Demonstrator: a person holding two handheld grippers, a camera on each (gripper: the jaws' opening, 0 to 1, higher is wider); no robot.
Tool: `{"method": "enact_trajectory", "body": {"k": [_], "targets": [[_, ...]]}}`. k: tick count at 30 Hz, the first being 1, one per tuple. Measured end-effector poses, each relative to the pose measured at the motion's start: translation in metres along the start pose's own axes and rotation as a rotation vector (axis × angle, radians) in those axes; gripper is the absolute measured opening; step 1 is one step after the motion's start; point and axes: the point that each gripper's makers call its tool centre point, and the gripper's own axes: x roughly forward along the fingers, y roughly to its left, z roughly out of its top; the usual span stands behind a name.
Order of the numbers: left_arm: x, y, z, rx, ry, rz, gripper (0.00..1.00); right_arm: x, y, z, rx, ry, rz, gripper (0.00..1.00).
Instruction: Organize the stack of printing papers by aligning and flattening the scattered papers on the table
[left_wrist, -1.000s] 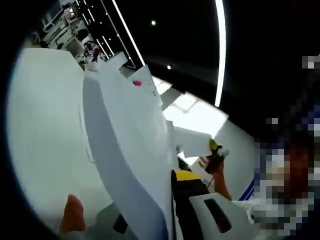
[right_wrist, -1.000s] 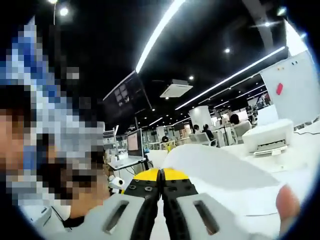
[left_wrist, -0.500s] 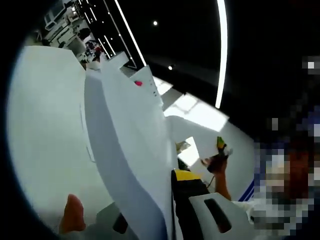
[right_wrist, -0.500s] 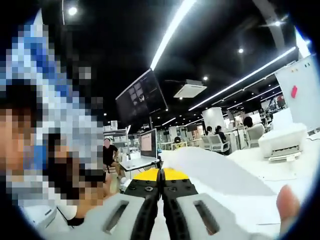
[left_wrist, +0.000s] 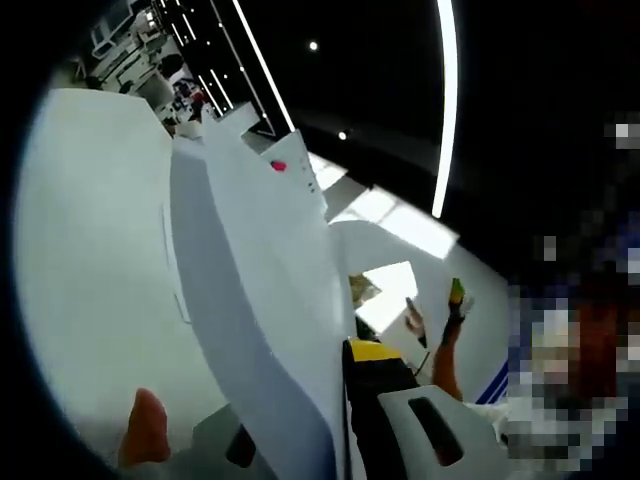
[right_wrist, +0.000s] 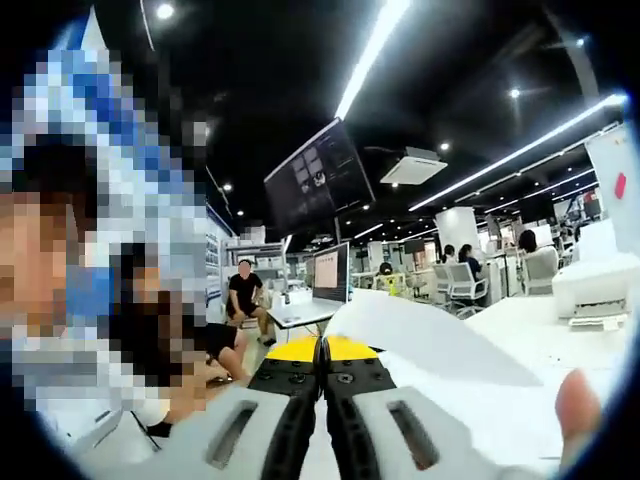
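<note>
Both grippers are clamped on the paper stack, lifted off the table.

Left gripper (left_wrist: 348, 420): fingers clenched on the stack's edge. The paper stack (left_wrist: 265, 290) rises from them as a tall, bowed white sheaf, seen nearly edge-on. White table (left_wrist: 90, 250) is beyond it. The other gripper (left_wrist: 452, 296) shows small at the sheaf's far end, so the stack hangs between the two.

Right gripper (right_wrist: 322, 375): yellow-tipped fingers pressed together, with the paper (right_wrist: 430, 345) fanning out from them toward the table (right_wrist: 560, 345). A white printer (right_wrist: 598, 285) sits on the table further back. A fingertip (right_wrist: 578, 405) shows at the lower right edge. A seated person (right_wrist: 243, 295) and monitors are in the background.

Judgement: mid-jog, stack held up to square the edges before laying it flat.

Risks:
- The stack bows a lot. If the hands come closer together, the sheets could buckle or crease.
- Each grip is only on an edge. Inner sheets may slip out and fan, undoing the alignment.
- Uneven lowering means one corner lands first and skews the pile.
- Cannot tell whether all sheets are inside both grips.
</note>
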Motion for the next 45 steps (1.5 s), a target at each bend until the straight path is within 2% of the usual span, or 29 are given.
{"method": "enact_trajectory", "body": {"k": [5, 8, 12, 20, 45], "targets": [[0.000, -0.001, -0.001, 0.000, -0.002, -0.001, 0.06, 0.003, -0.002, -0.007, -0.007, 0.032, 0.008, 0.00], [-0.001, 0.001, 0.001, -0.001, -0.003, -0.001, 0.06, 0.006, -0.001, -0.018, -0.005, 0.064, 0.010, 0.00], [-0.001, 0.002, 0.002, -0.002, -0.004, -0.001, 0.06, 0.006, -0.002, -0.023, 0.005, 0.071, 0.015, 0.00], [-0.004, 0.010, 0.012, -0.004, -0.004, 0.000, 0.06, 0.008, -0.001, -0.042, 0.009, 0.124, 0.024, 0.00], [-0.001, 0.003, 0.003, -0.004, -0.002, 0.007, 0.06, 0.003, 0.020, -0.081, 0.054, 0.220, 0.088, 0.00]]}}
